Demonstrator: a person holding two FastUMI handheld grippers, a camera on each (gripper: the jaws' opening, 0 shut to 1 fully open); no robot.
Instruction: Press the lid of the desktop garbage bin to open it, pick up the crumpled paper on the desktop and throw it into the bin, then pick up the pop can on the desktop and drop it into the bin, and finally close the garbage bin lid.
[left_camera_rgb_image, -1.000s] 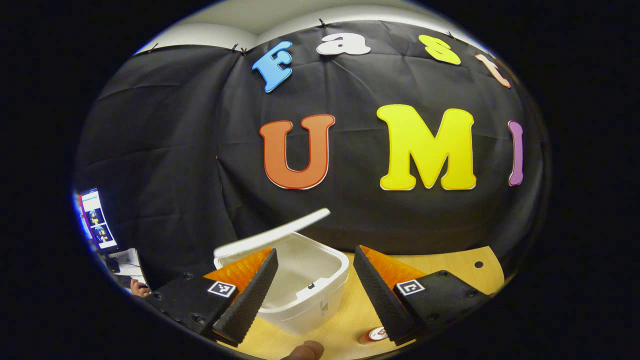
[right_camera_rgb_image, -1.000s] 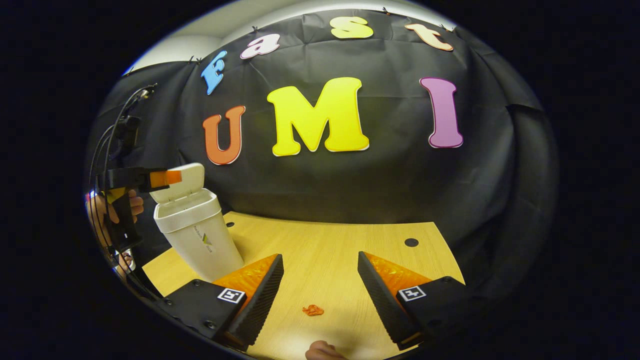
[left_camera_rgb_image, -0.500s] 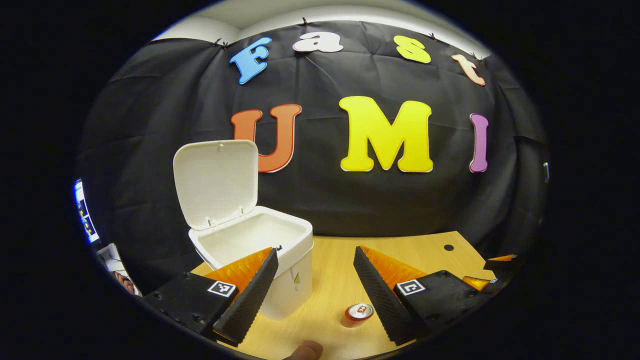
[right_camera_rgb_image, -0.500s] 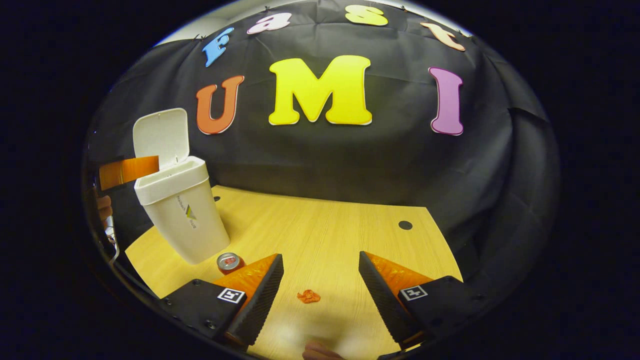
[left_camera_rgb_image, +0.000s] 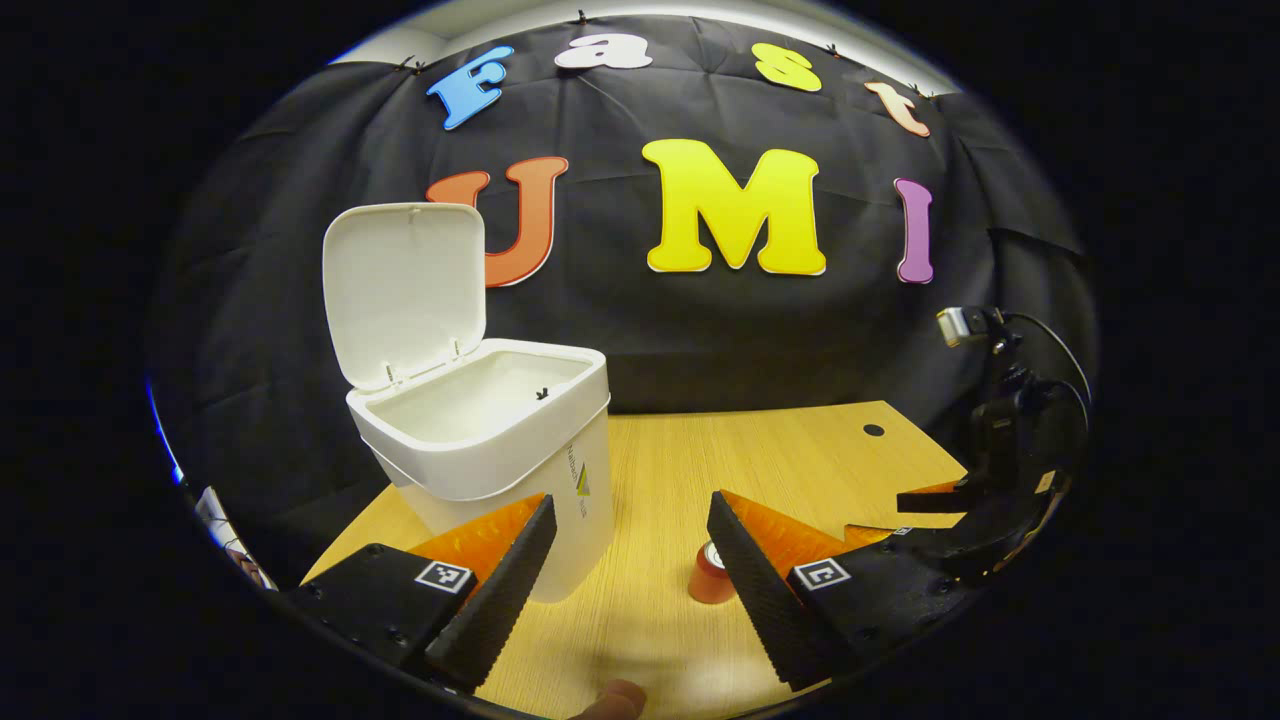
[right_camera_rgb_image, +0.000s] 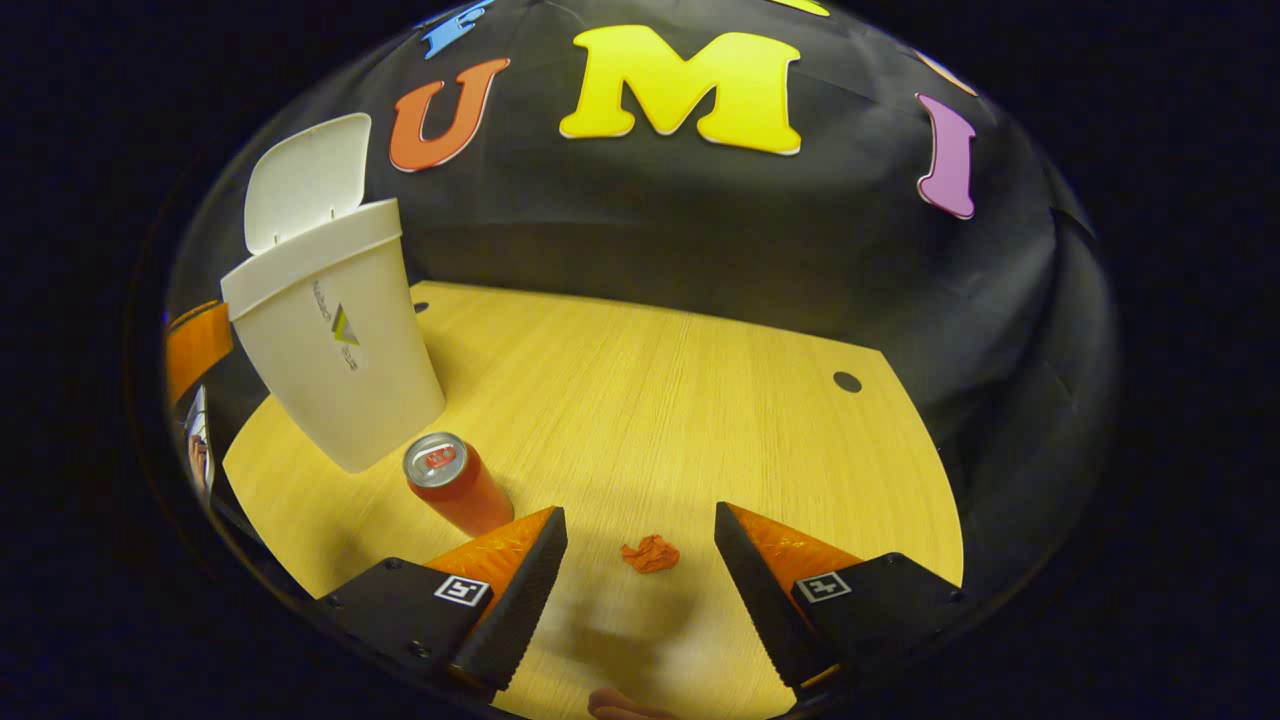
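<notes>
Two tools work above a wooden counter (right_camera_rgb_image: 650, 400), both with fingers spread apart and nothing between them. Ahead and to the left of the right tool (right_camera_rgb_image: 640, 590) stands the white garbage bin (right_camera_rgb_image: 335, 350), its lid (right_camera_rgb_image: 305, 180) swung up and open; in the left gripper view the bin (left_camera_rgb_image: 500, 450) sits just beyond the left tool (left_camera_rgb_image: 630, 590), behind its left finger, mouth showing. A red pop can (right_camera_rgb_image: 455, 485) stands upright near the bin's foot, just beyond the right tool's left finger; from the left tool it (left_camera_rgb_image: 710, 578) sits beside the right finger. Smallest, the crumpled orange paper (right_camera_rgb_image: 650, 552) lies on the counter between the right tool's fingers, just ahead of their tips, untouched.
</notes>
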